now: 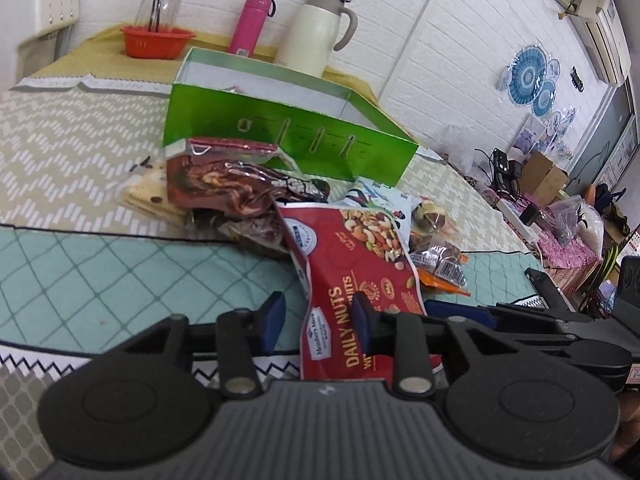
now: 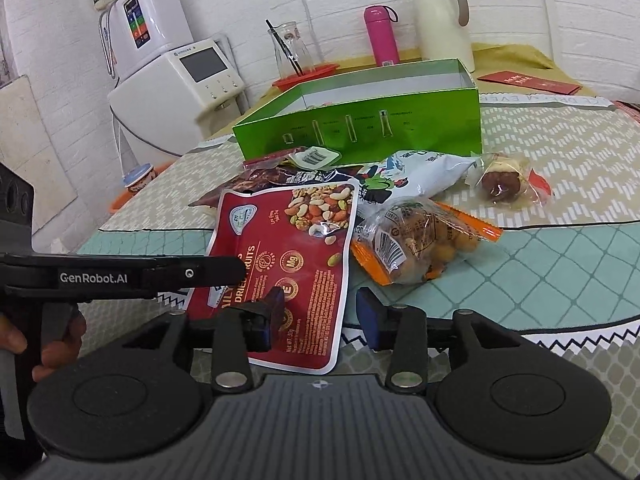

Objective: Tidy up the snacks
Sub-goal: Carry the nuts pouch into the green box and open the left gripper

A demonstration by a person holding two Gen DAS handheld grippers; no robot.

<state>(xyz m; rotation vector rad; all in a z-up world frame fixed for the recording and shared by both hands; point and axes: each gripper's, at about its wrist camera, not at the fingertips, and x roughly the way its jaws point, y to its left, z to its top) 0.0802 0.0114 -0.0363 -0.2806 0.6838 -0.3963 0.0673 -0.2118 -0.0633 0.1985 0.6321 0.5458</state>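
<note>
Left gripper [image 1: 319, 320]: released. My two blue pads stand apart, with the near edge of the red nut pouch [image 1: 352, 248] in the gap. The right-side pad sits over the pouch's printed face and the other is clear of it over the table [image 1: 100, 272]. I see no squeeze on the pouch.

Right gripper [image 2: 321, 310]: also released, jaws apart. One pad sits over the pouch's lower corner, the other is off its edge above the table mat. From this side my left gripper reaches in level over the pouch, held by my left hand [image 2: 40, 344].

The nut pouch lies at the near table edge, its bottom end overhanging slightly. Just beside it, on the right, is a clear bag of round snacks [image 2: 416, 248] with orange ends. Behind that is a white and blue bag [image 2: 420, 172], and further right a small wrapped sweet [image 2: 500, 184]. Brown packets [image 1: 216, 188] are piled on the left, touching the pouch's far end.

Behind the pile stands the open green box [image 1: 280, 136]; whether it holds anything I cannot tell. At the wall are a pink bottle [image 1: 252, 20], a white jug [image 1: 316, 28] and a red basket [image 1: 154, 42].
</note>
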